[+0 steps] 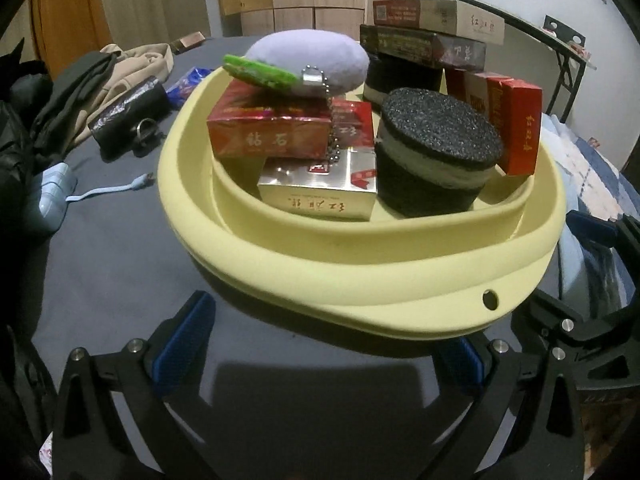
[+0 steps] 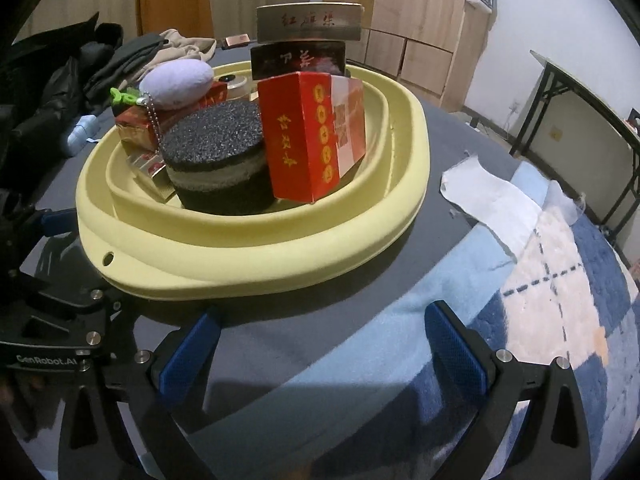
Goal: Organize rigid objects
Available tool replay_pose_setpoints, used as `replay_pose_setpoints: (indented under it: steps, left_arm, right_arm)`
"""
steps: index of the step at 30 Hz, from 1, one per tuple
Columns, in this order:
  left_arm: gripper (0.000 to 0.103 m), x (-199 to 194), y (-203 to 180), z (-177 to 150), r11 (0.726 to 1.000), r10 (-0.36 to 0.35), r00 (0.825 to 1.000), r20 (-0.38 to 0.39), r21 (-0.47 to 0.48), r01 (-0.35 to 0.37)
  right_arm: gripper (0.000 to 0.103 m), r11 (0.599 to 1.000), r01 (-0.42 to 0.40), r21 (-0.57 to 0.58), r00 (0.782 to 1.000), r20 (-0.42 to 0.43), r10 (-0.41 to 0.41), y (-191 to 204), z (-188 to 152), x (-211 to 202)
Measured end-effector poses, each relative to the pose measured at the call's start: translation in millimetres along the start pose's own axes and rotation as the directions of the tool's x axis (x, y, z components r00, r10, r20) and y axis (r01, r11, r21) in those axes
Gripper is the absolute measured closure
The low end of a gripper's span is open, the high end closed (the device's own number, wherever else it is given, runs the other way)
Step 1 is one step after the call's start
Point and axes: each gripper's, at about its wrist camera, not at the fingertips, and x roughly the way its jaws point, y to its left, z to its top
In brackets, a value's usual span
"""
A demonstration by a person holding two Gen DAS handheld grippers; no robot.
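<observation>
On the dark grey bed cover [image 1: 120,248]: yellow basin [image 1: 360,276] holding red cigarette boxes [image 1: 272,132], a black round sponge [image 1: 436,152] and a lilac plush keychain [image 1: 308,60]. Left tongs [image 1: 320,356] and right tongs [image 2: 320,352]: apart, empty, just before the basin. Clothes [image 1: 80,88] lie beyond; wooden wardrobe [image 2: 420,20] and folding table [image 2: 580,92] behind.

Matt plastic basin [image 1: 360,280], rough foam puck [image 1: 440,128].

Yellow basin [image 2: 224,256] holds boxes; right gripper [image 2: 324,344] jaws spread, empty.
</observation>
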Motion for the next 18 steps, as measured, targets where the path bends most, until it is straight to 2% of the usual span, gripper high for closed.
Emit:
replay_pose_setpoints:
  steps: [18]
  left_arm:
    - [0.0,1.4,-2.5,-0.2,1.0,-0.002,1.0,-0.004,-0.001,0.002]
  right_arm:
    - [0.0,1.0,0.002,-0.004,1.0,0.0,-0.002,1.5,-1.3,-0.1]
